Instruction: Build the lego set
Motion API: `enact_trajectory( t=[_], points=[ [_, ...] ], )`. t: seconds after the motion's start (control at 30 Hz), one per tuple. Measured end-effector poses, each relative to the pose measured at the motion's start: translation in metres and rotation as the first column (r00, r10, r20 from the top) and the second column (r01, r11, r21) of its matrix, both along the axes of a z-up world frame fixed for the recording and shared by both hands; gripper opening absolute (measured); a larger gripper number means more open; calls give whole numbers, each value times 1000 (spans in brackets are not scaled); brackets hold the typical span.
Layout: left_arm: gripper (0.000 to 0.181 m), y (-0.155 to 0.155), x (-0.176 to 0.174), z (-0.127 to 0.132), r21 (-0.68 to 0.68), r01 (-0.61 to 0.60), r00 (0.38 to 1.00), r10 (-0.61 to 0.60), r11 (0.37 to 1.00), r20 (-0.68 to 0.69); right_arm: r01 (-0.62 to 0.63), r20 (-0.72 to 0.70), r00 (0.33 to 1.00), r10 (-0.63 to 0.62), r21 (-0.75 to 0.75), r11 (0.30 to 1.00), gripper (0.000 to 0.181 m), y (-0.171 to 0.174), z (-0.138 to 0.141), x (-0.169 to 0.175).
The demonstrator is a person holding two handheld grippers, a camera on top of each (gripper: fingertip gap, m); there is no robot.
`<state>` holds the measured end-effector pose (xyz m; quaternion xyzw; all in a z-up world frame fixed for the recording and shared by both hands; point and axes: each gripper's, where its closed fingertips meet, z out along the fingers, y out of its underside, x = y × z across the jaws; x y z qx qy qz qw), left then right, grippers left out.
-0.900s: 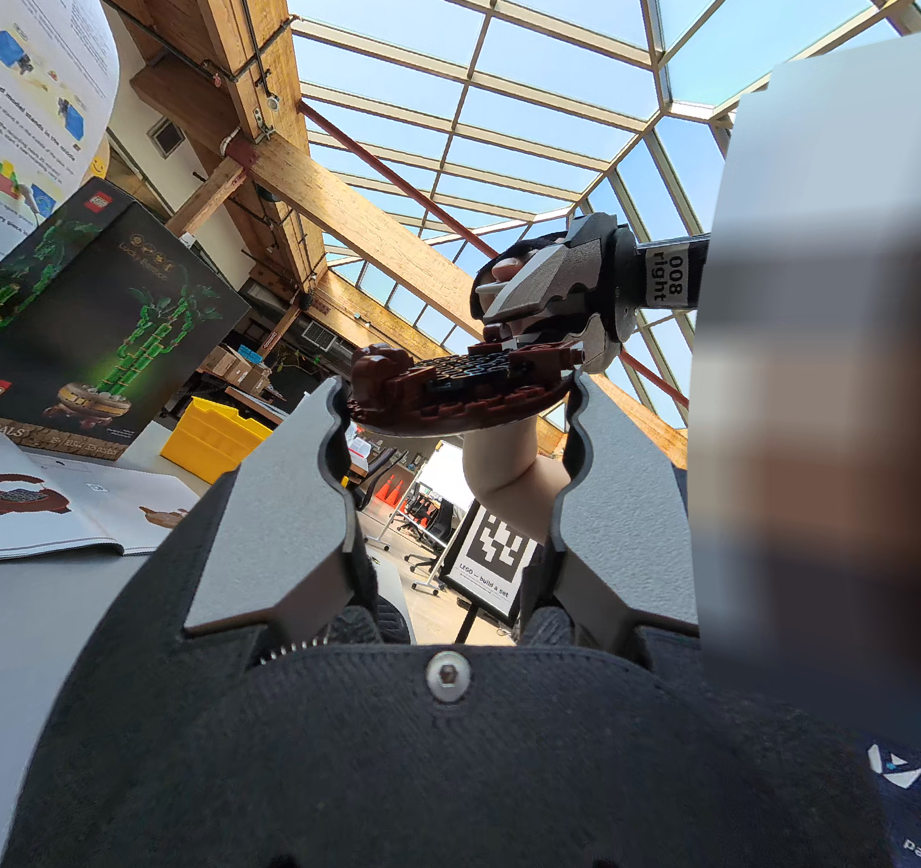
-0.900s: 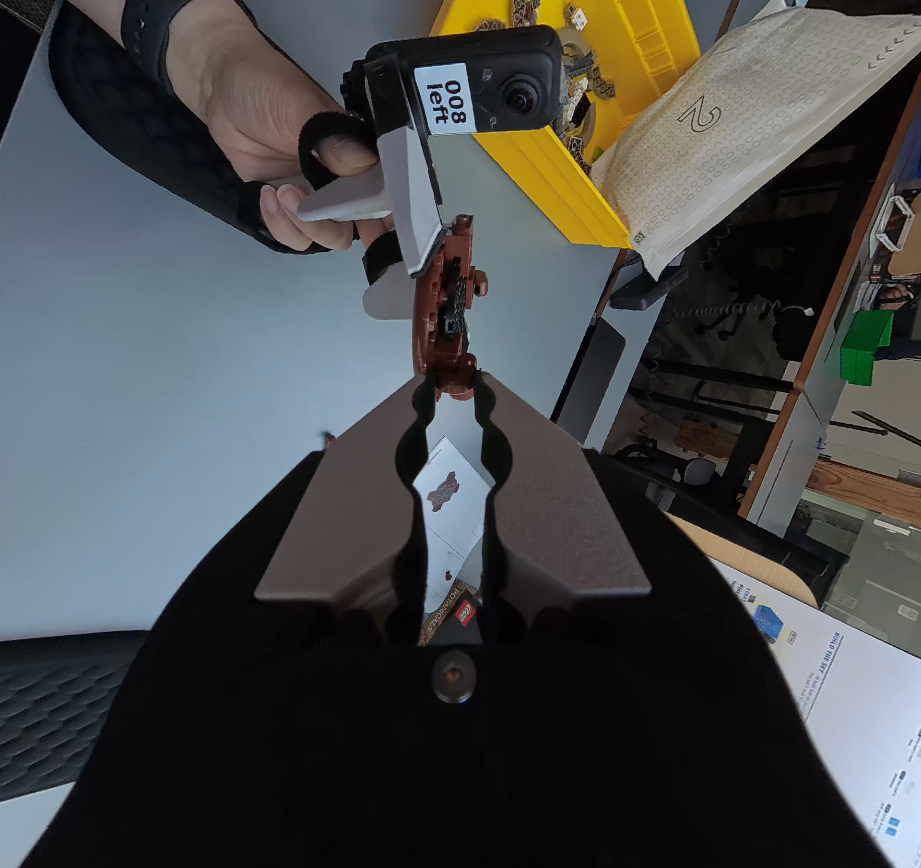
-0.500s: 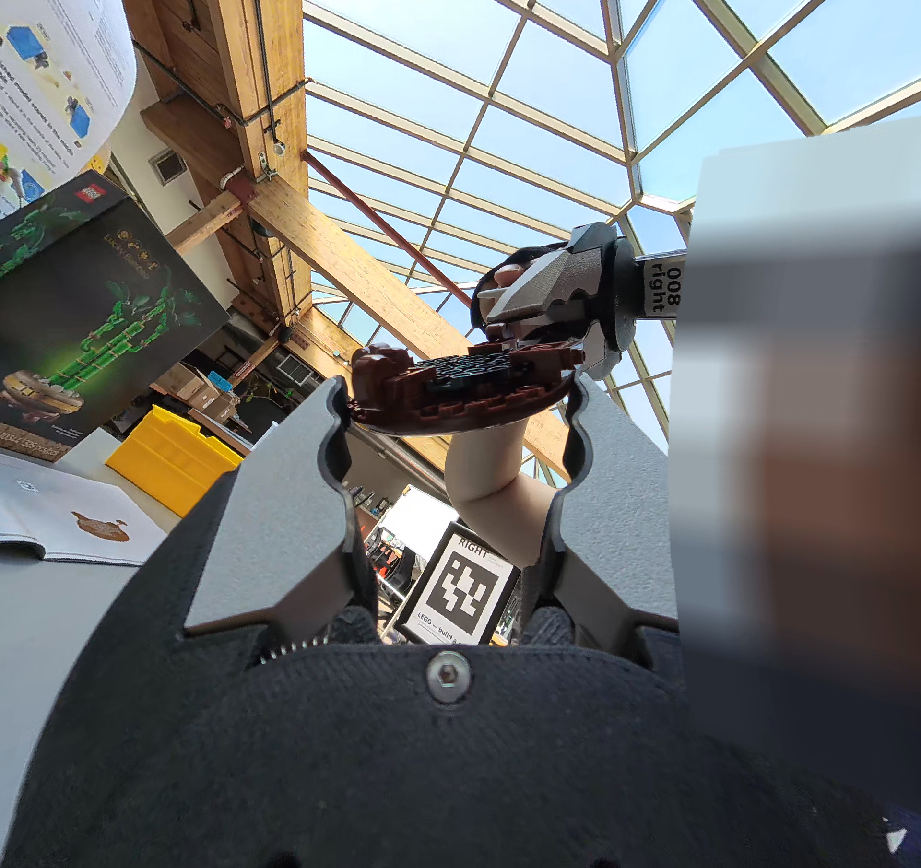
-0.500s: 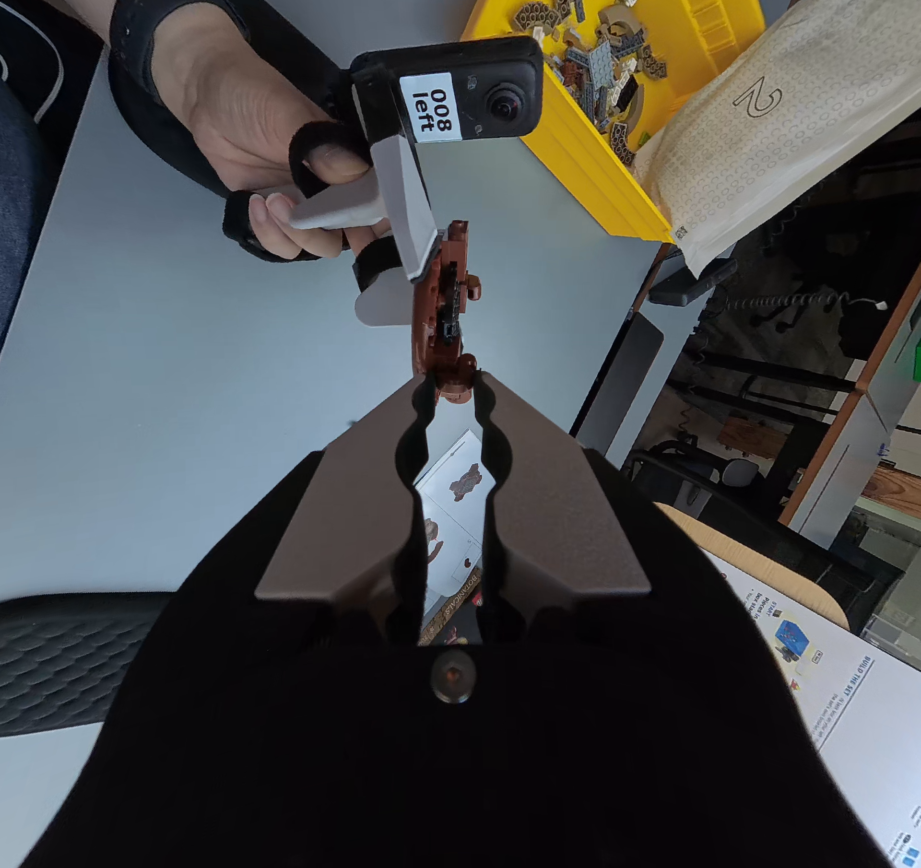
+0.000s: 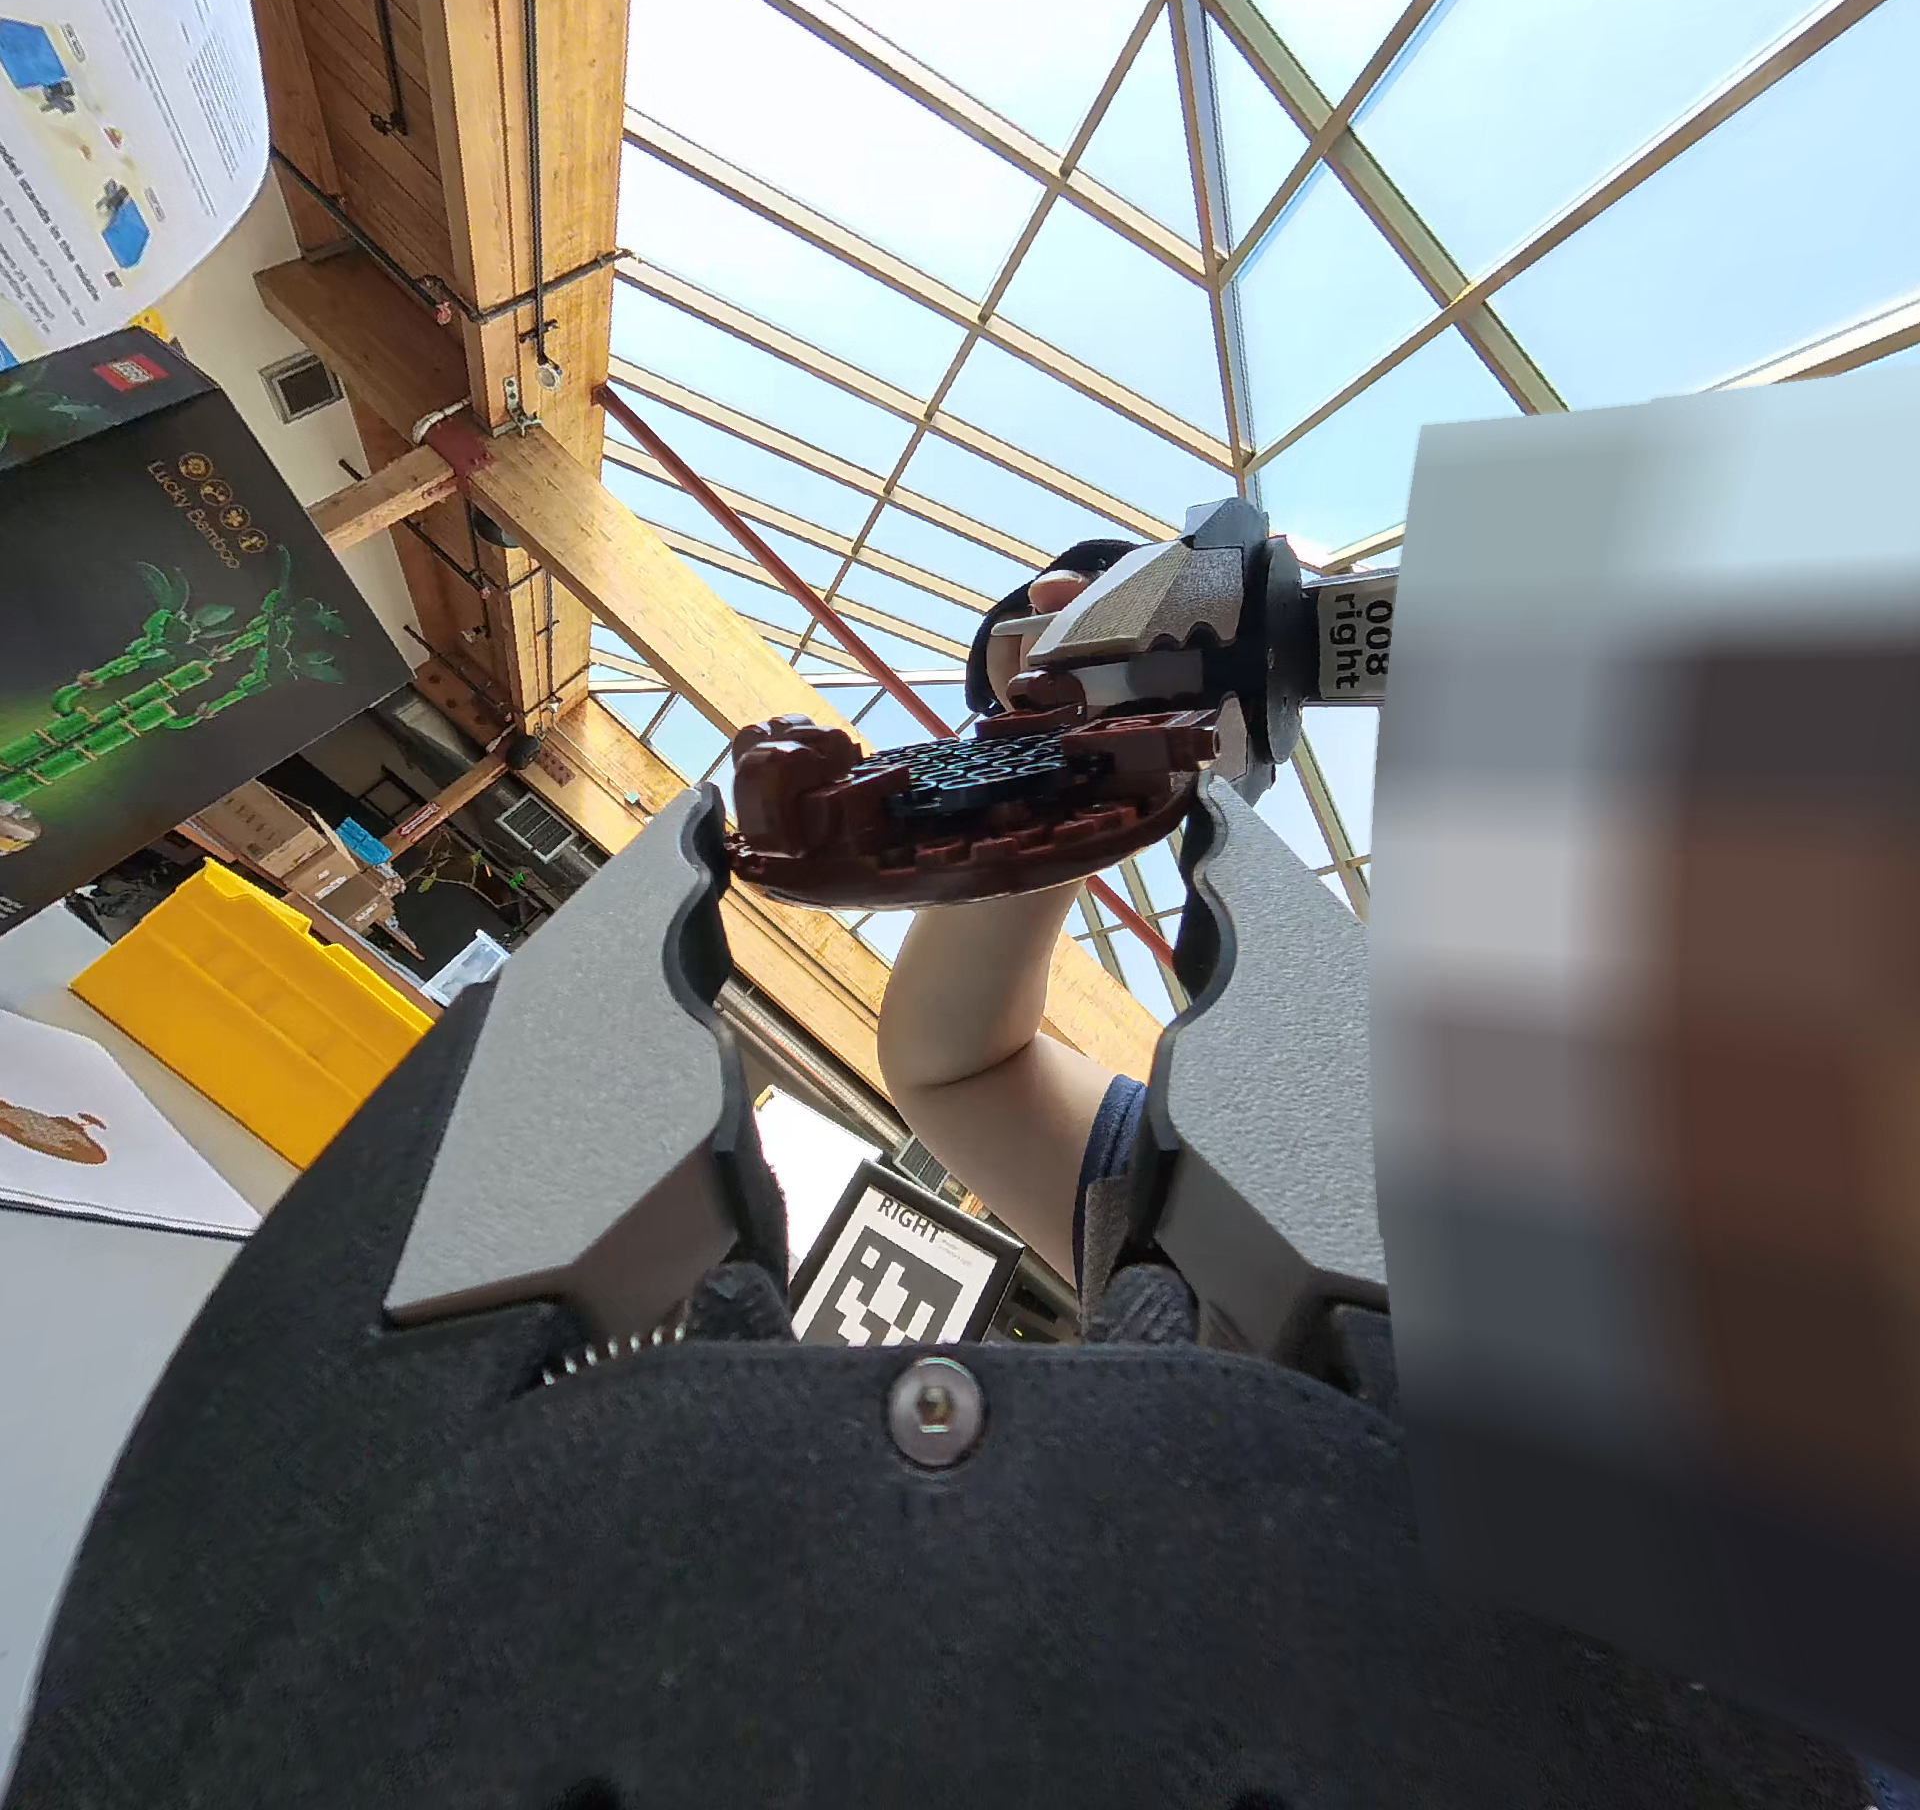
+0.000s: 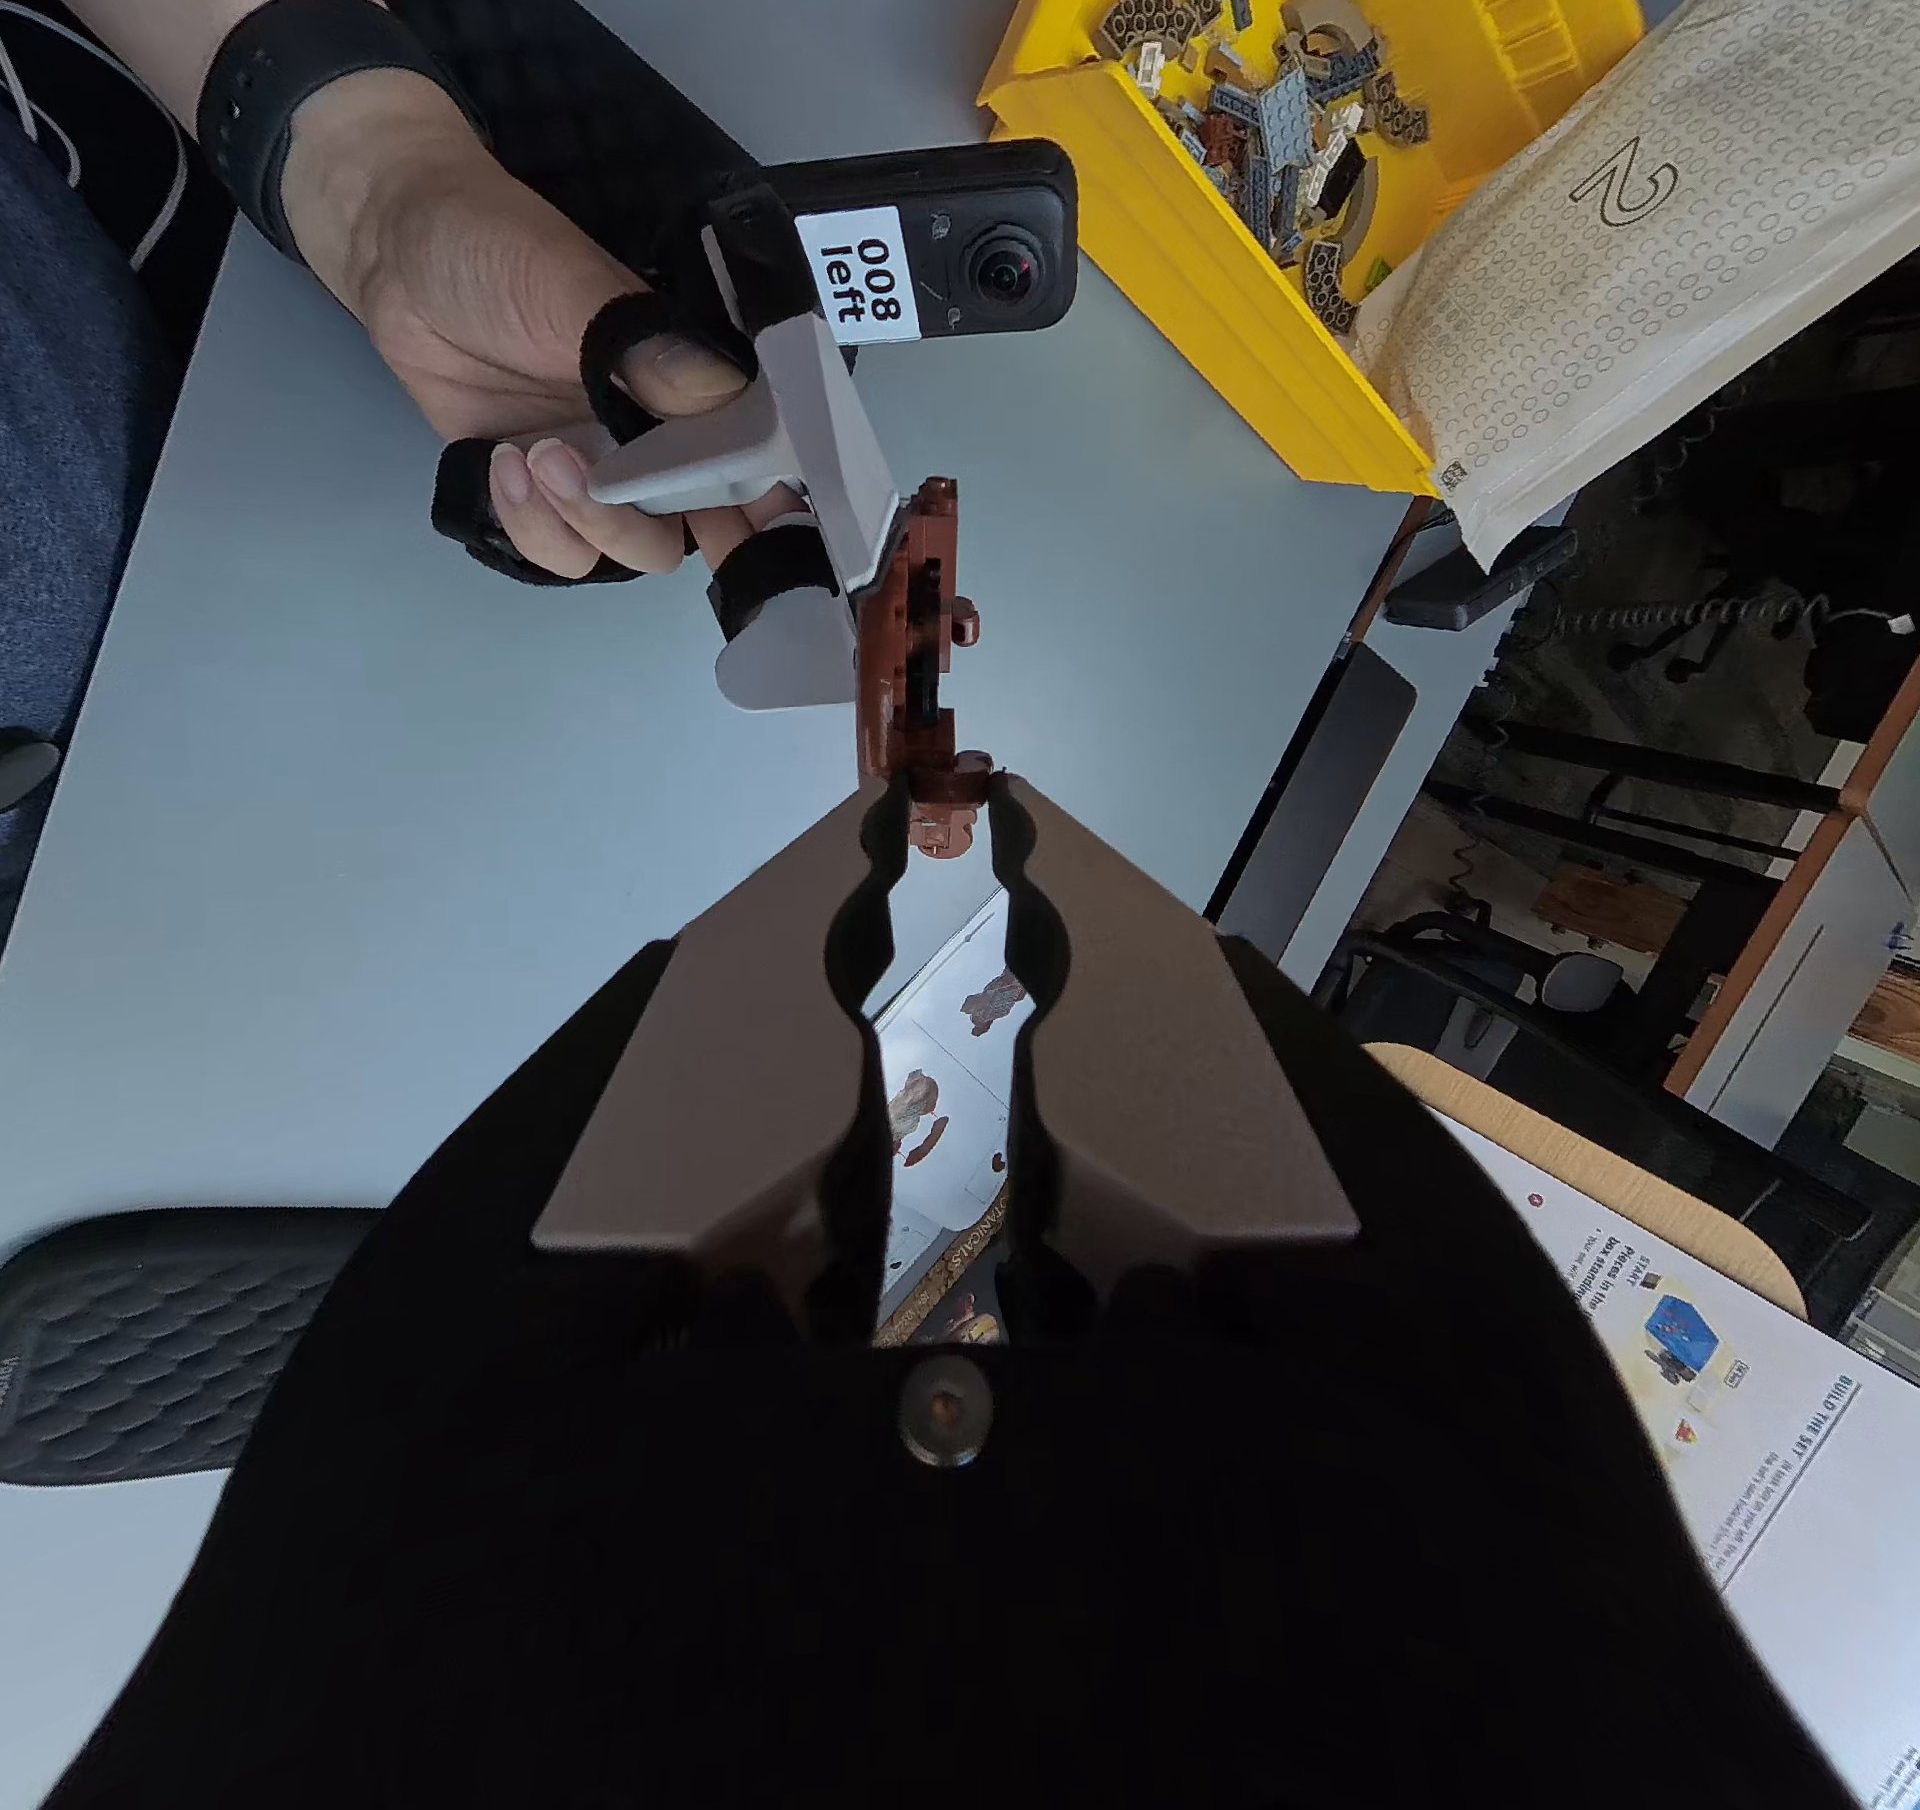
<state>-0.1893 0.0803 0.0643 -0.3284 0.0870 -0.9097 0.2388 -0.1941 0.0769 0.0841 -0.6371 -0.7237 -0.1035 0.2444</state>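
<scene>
The left gripper (image 5: 951, 830) clamps the round reddish-brown lego base with black studded centre (image 5: 961, 810) by its two opposite edges, up in the air above the grey table (image 6: 436, 825). The right gripper (image 6: 940, 810) pinches a small brown piece (image 6: 943, 804) at the base's rim. A yellow plastic bin (image 6: 1174, 212) of loose bricks stands on the table.

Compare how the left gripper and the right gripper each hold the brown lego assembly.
The left gripper spans the brown lego assembly across its full width, jaws set wide; the right gripper pinches only a small brown piece at the assembly's end, jaws nearly closed. The left gripper's view shows the studded face; the right gripper's view shows it edge-on. Both are shut on the same assembly, held above the table.
</scene>
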Motion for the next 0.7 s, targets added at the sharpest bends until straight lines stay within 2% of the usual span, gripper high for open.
enact_trajectory(
  t=[0.7],
  points=[
    [87,-5,-1,2,48,-8,1000,8,999,-7,-13,-42,999,14,22,1000,26,-3,4,5]
  ],
)
